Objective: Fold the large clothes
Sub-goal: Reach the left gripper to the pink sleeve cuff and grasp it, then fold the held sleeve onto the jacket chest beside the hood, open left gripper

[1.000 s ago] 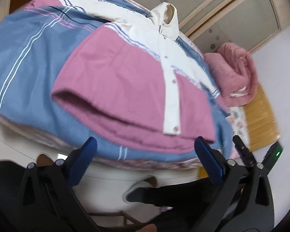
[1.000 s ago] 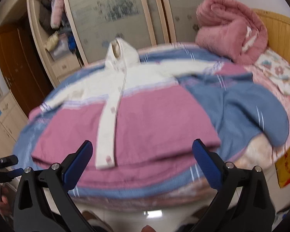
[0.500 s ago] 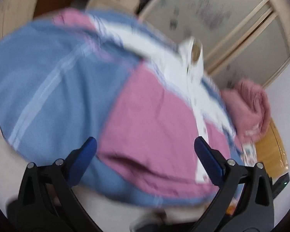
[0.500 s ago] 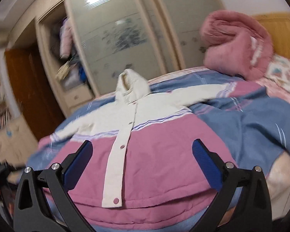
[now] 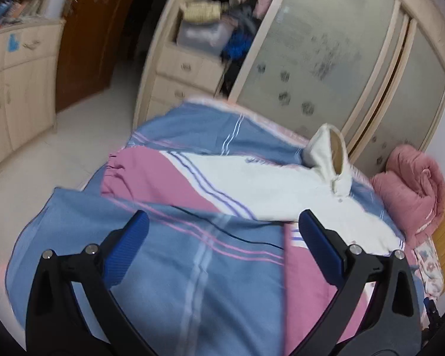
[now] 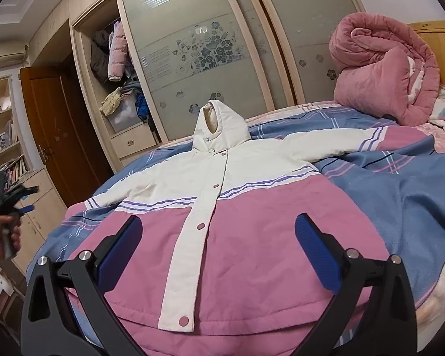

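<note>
A large hooded jacket [image 6: 237,237], white on top and pink below, lies face up and spread out on a bed, buttoned, both sleeves stretched sideways. My right gripper [image 6: 218,238] is open and empty, just above the jacket's pink lower front. In the left wrist view the jacket's near sleeve [image 5: 198,184] with its pink cuff and the hood [image 5: 332,154] show. My left gripper [image 5: 222,237] is open and empty, above the blue sheet short of that sleeve. It also shows at the far left of the right wrist view [image 6: 12,198], held in a hand.
The bed is covered by a blue striped sheet [image 6: 400,184]. A rolled pink quilt [image 6: 382,68] sits at the headboard end. A wardrobe with sliding doors [image 6: 198,53] and open shelves stands behind the bed. A wooden door [image 6: 59,136] and low cabinets [image 5: 17,89] are to the left.
My left gripper has swung from the jacket's hem to its left sleeve side. My right gripper has moved in closer over the jacket's lower front. Both stayed open.
</note>
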